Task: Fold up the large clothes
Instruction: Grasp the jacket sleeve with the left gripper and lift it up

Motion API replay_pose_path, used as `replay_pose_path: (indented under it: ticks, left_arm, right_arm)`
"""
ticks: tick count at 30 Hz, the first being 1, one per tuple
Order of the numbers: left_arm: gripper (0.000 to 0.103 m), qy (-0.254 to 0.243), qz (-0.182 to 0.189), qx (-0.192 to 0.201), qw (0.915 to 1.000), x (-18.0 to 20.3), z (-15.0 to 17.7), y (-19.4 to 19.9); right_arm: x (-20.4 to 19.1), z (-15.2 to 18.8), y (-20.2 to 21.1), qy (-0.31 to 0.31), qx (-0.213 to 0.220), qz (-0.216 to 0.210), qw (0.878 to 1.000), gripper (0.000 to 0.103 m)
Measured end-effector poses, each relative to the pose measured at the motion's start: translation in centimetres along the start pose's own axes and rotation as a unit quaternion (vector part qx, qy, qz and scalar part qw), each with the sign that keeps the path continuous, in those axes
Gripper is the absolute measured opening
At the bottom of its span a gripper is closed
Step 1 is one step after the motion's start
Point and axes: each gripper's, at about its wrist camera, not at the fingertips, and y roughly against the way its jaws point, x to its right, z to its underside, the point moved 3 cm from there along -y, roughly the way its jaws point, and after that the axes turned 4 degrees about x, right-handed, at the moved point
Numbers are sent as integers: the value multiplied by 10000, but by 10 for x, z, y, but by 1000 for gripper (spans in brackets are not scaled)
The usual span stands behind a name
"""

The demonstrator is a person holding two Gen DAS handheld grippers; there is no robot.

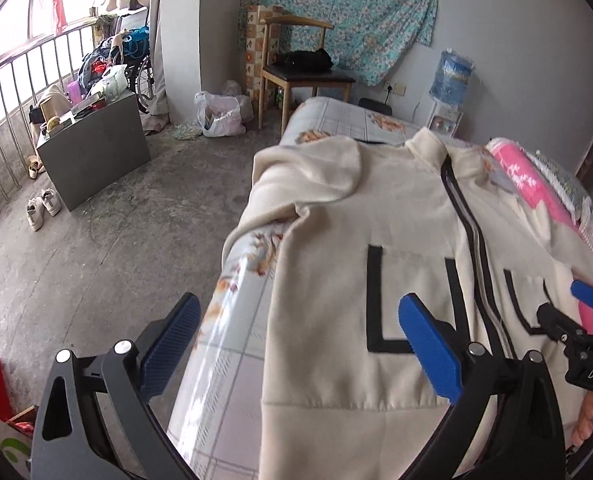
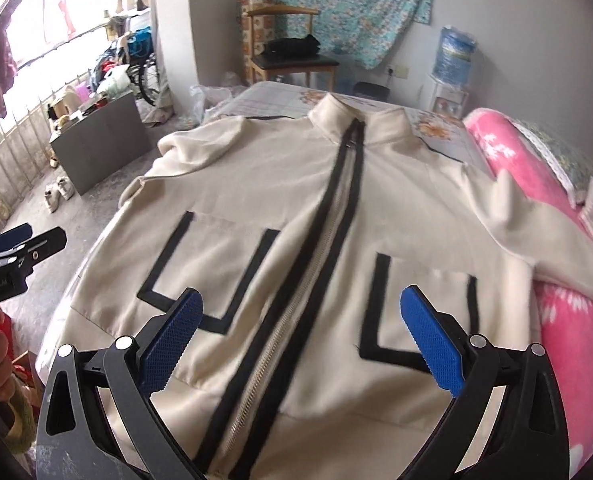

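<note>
A cream zip-up jacket (image 2: 296, 216) with black trim and a closed front zipper lies face up on a table, collar far, hem near me. It also shows in the left wrist view (image 1: 376, 208). Its left sleeve is folded over the chest area; its right sleeve lies out over a pink blanket. My left gripper (image 1: 300, 328) is open and empty above the jacket's left hem side and the table edge. My right gripper (image 2: 300, 320) is open and empty above the hem, astride the zipper.
The table (image 1: 232, 320) has a floral cloth under clear plastic. A pink blanket (image 2: 576, 320) lies along its right side. Beyond stand a wooden chair (image 1: 296, 68), a grey cabinet (image 1: 96, 152), a water dispenser (image 1: 450, 80), shoes and bags on the floor.
</note>
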Motion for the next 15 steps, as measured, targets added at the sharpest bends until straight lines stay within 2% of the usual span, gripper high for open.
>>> replay_pose_path:
  ticks: [1,3,5,6,9,10,12,13,15]
  left_arm:
    - [97,92,84,48,9999,-9,-6,-5]
    - [97,247,-21,-12,9997,-29,-17,-22]
    - [97,582,-82,-128,9982,-51,-26,-41]
    - [97,799,1,-151,9967,-61,-28,-50]
    - [97,1576,266,-422,9862,-94,-32,-86]
    - [97,1872,354,-586,9799,-106,-30,-99]
    - [97,2649,483,-940,9585,-134,-23,-128]
    - [96,3042,543,-1122,9444,-147,-18,-142]
    - [92,3824,776,-1442,9094,-171,-4,-168]
  right_arm:
    - [-6,-6,-9,77,24,-126,9999,95]
    - [-17,-14,-28,257,-3,-294,9992,95]
    - [-27,-18,-50,361,-118,-378,9986,95]
    - [-31,-19,-59,371,-174,-468,9981,95]
    - [-41,-15,-78,405,-332,-652,9965,95]
    - [-44,-13,-82,431,-362,-690,9960,95]
    - [-46,-9,-88,482,-395,-747,9953,93]
    - [-46,-7,-89,507,-434,-762,9949,90]
    - [-46,-5,-93,520,-508,-819,9940,89]
